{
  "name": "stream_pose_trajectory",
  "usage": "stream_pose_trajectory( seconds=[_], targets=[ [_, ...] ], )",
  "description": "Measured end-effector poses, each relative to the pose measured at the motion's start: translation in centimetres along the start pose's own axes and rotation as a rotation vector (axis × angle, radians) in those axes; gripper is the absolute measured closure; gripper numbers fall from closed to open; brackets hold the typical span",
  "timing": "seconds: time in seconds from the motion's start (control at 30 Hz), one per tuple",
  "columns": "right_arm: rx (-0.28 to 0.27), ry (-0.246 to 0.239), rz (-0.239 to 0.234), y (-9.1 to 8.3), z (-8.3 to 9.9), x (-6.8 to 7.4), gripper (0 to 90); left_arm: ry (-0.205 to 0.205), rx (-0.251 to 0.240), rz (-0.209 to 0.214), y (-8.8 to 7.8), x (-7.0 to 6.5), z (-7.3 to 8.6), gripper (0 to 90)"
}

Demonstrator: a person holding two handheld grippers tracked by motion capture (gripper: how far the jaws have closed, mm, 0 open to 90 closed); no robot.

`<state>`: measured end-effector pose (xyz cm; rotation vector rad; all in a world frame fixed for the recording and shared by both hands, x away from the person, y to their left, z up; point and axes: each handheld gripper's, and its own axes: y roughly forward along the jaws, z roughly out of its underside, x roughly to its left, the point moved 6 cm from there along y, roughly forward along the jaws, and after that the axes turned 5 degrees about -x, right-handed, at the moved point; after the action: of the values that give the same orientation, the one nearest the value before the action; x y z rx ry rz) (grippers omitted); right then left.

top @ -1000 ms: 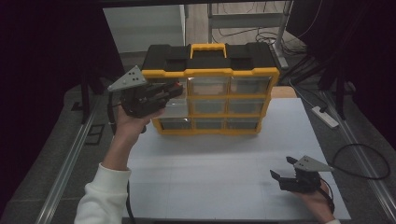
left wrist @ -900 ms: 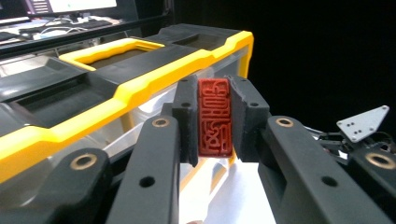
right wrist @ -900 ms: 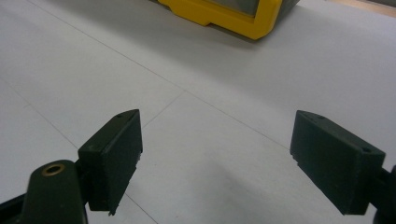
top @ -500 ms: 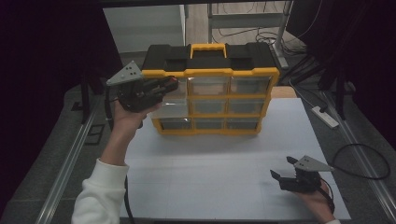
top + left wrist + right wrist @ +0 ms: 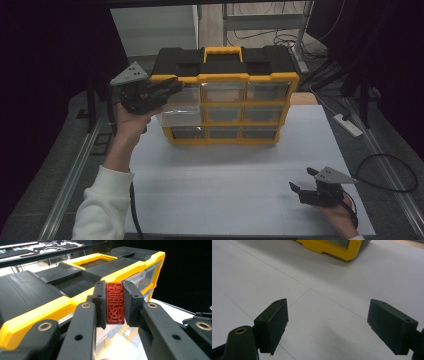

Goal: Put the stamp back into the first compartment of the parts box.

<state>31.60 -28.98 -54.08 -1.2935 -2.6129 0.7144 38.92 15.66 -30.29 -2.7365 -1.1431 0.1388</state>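
Observation:
A yellow and black organizer (image 5: 225, 77) with clear drawers stands at the back of the white table (image 5: 225, 200). The left drawer (image 5: 177, 116) of its middle row juts out a little. My left gripper (image 5: 175, 86) is raised at the organizer's upper left corner. In the left gripper view it (image 5: 115, 302) is shut on a small red carved stamp block (image 5: 115, 307), over the organizer's yellow top edge (image 5: 37, 315). My right gripper (image 5: 303, 180) rests low at the table's front right. Its jaws (image 5: 328, 322) stand wide open over bare table with nothing between them.
A white power strip (image 5: 348, 125) lies off the table's right edge, and a black cable (image 5: 395, 172) loops on the floor beyond it. A metal rail (image 5: 75, 170) runs along the left side. The organizer's yellow corner (image 5: 332, 251) lies ahead of the right gripper.
The left gripper, still shut on the red stamp, has shifted a little farther back beside the organizer's upper left corner. The right gripper has stayed put.

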Motion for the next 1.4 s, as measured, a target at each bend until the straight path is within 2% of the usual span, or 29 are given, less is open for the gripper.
stream_pose_trajectory(
  seconds=[0.57, 0.63, 0.7, 0.73, 0.77, 0.8, 0.93, 1.0, 1.1, 1.17, 1.4],
  targets=[
    [0.001, 0.0, 0.0, 0.0, 0.0, 0.0, 18.1, 0.002, 0.012, -0.017, 0.1, 0.3, 0.4, 72.9],
    [0.001, 0.0, 0.0, 0.0, 0.0, 0.0, 18.1, 0.001, -0.004, -0.04, 0.1, 0.4, 0.3, 62.3],
    [0.0, 0.0, 0.0, 0.0, 0.0, 0.0, 18.1, -0.001, -0.005, -0.053, 0.1, 0.4, 0.3, 40.1],
    [0.001, 0.001, 0.001, 0.0, 0.0, 0.0, 18.1, -0.012, -0.004, -0.059, 0.1, 0.3, 0.3, 40.1],
    [0.001, 0.001, 0.001, 0.0, 0.1, 0.0, 18.1, -0.015, -0.007, -0.067, 0.1, 0.3, 0.3, 32.4],
    [-0.001, 0.002, 0.002, 0.0, 0.1, 0.0, 18.1, -0.015, -0.007, -0.07, 0.1, 0.2, 0.3, 28.9],
    [0.0, 0.002, 0.0, 0.0, 0.1, 0.0, 18.1, -0.012, -0.008, -0.042, -0.2, -0.4, 0.5, 23.5],
    [-0.001, 0.002, 0.001, 0.0, 0.1, 0.0, 18.1, -0.01, -0.011, -0.032, -0.4, -0.7, 0.6, 23.4],
    [-0.001, 0.003, 0.001, 0.0, 0.1, -0.1, 18.1, -0.007, -0.012, 0.016, -0.8, -1.6, 0.9, 22.4],
    [0.0, 0.003, 0.001, 0.1, 0.1, -0.1, 18.1, -0.004, -0.014, 0.018, -0.9, -1.8, 1.0, 22.3],
    [0.002, 0.001, 0.0, 0.0, 0.1, 0.0, 18.1, 0.011, -0.013, 0.071, -1.5, -3.8, 2.0, 22.1]
  ],
)
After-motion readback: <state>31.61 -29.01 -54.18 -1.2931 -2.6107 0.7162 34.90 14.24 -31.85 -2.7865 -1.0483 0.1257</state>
